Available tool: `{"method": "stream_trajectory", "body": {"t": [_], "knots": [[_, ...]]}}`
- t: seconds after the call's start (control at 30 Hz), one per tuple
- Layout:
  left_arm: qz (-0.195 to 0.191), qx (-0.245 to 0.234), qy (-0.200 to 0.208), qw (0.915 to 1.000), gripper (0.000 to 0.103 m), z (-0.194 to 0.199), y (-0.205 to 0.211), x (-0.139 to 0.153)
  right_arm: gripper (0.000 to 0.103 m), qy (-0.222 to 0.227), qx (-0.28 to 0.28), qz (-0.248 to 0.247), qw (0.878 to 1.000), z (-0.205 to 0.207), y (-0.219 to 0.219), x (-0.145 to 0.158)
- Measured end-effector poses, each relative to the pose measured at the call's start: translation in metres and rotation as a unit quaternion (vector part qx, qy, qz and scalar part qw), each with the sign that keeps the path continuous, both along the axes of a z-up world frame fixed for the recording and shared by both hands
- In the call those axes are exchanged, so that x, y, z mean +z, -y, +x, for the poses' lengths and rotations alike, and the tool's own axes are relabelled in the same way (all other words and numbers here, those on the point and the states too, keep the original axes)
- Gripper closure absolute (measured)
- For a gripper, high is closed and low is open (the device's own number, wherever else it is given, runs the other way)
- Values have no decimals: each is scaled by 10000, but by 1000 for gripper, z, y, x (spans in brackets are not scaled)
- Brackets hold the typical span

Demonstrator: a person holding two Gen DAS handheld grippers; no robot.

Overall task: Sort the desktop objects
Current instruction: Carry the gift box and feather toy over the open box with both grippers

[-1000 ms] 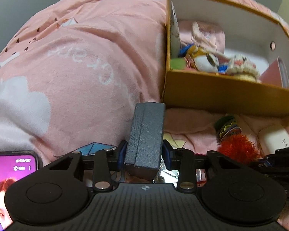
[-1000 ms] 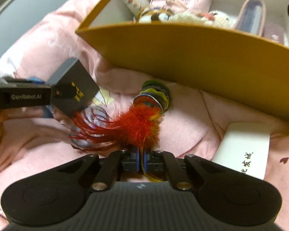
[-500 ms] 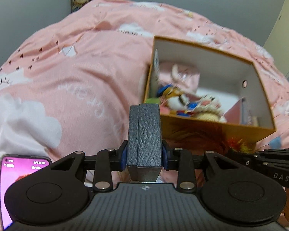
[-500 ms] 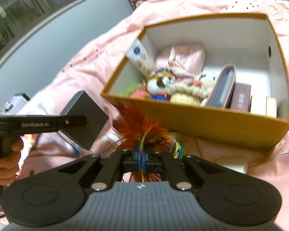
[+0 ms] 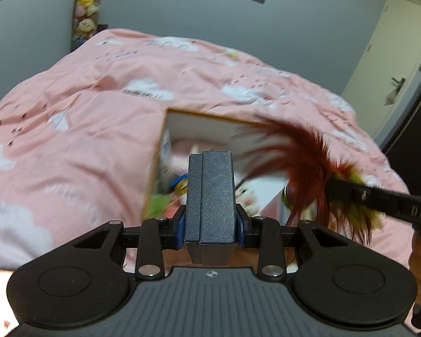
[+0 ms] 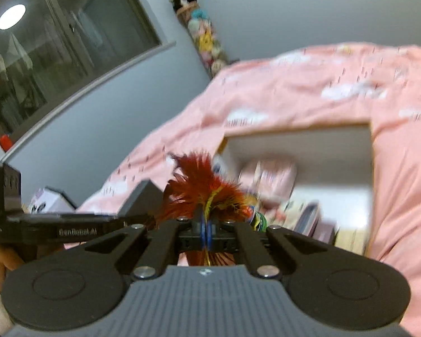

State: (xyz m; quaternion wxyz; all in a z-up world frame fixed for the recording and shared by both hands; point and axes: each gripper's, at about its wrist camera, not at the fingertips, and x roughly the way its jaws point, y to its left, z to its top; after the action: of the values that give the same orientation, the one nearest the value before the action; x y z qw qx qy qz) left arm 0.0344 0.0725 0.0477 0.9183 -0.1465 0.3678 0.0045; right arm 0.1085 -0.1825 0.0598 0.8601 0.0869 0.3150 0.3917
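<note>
Your open cardboard box with mustard-yellow outer walls and white inner walls [image 5: 154, 168] sat on the bed's pink cloud-print duvet [image 5: 70, 146], in the middle of the left wrist frame and at centre right of the right wrist frame. Inside it lay a pink pouch [image 6: 272, 177] against the far wall and a blurred jumble of small plush toys [image 5: 244, 193] nearer you; motion blur hid the rest.

Your left claw [image 5: 210, 224] was clamped on the dark grey textured rectangular case [image 5: 210, 196], which stood upright between the pads at lower centre of the frame, in front of the box's left part. Your right claw [image 6: 206, 230] was pinched tight on the red-brown feather toy with yellow and green strands [image 6: 202, 191], its plumes fanning up beside the box's near left corner.

The duvet spread bare to the left of the box and beyond it. A grey wall [image 5: 182, 14] closed off the upper frame, and a pale door [image 5: 393, 50] stood at upper right.
</note>
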Motion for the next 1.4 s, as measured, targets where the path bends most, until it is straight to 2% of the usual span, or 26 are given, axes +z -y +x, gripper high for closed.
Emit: {"method": "stream_trajectory", "body": {"t": [0.13,0.27,0.47,0.67,0.93,1.17,1.3,1.4], "knots": [[45,-187,189,9996,65,22,13,8,102,267,-370,46,9989,17,14,17],[8,-369,236,9990,65,53,24,6,102,324,-612,13,9976,35,20,20],[-110,-543,121,9984,65,102,30,-14,102,243,-748,-73,9969,60,21,11],[-110,-455,-12,9989,65,146,22,-37,102,129,-806,-146,9966,84,18,-1],[-773,-296,-290,9961,65,187,-10,-76,102,-126,-768,-238,9967,110,10,-23],[-1119,-131,-390,9929,65,202,-32,-103,102,-290,-778,-286,9961,123,12,-35],[-929,-247,-376,9947,63,204,-29,-108,102,-389,-793,-325,9956,128,10,-42],[-498,-168,-463,9975,53,205,-23,-109,102,-465,-809,-356,9950,130,11,-46]]}}
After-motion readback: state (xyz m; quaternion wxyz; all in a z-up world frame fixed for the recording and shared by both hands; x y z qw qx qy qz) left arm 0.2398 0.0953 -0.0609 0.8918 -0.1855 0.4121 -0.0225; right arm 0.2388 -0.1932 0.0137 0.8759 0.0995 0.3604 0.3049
